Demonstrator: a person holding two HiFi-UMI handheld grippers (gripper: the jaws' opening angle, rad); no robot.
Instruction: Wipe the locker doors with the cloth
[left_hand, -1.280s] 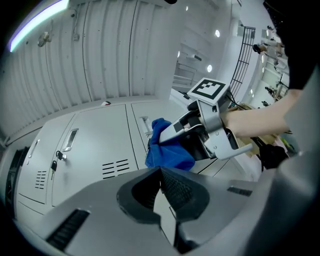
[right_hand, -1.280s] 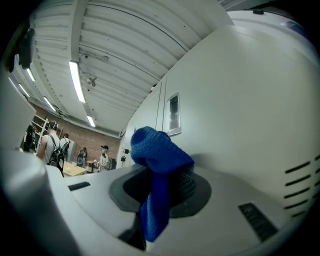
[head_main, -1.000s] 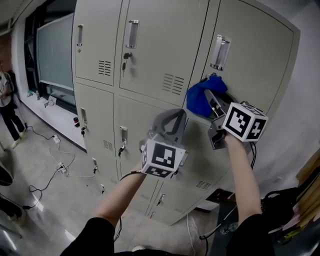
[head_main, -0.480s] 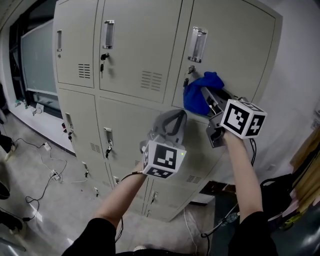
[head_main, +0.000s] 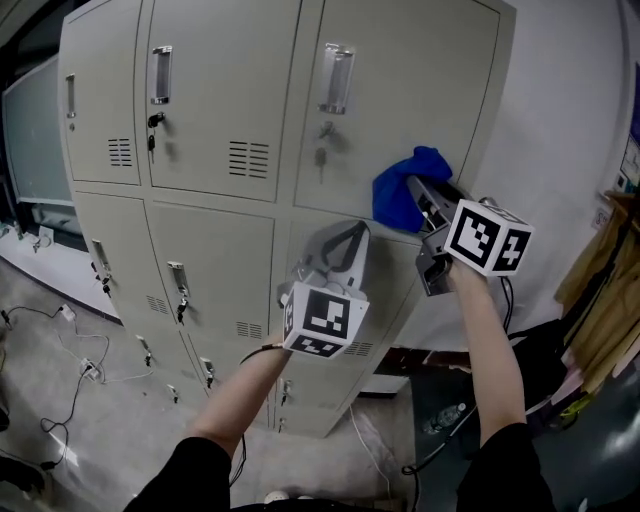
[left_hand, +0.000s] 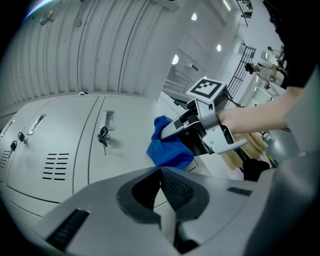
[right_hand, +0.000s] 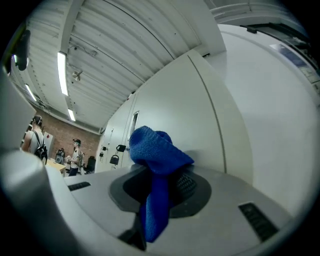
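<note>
Two grippers raised. Right gripper (head_main: 418, 203) jaws clamp blue cloth (head_main: 402, 186): bunched, long axis along jaws, wad pointing into lower part of top right locker door (head_main: 420, 90). Left gripper (head_main: 340, 240) jaws pressed together, empty, lower left of cloth.

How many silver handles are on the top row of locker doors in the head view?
3: left handle, middle handle, and right handle, which is up and left of the blue cloth. None looks hidden.
</note>
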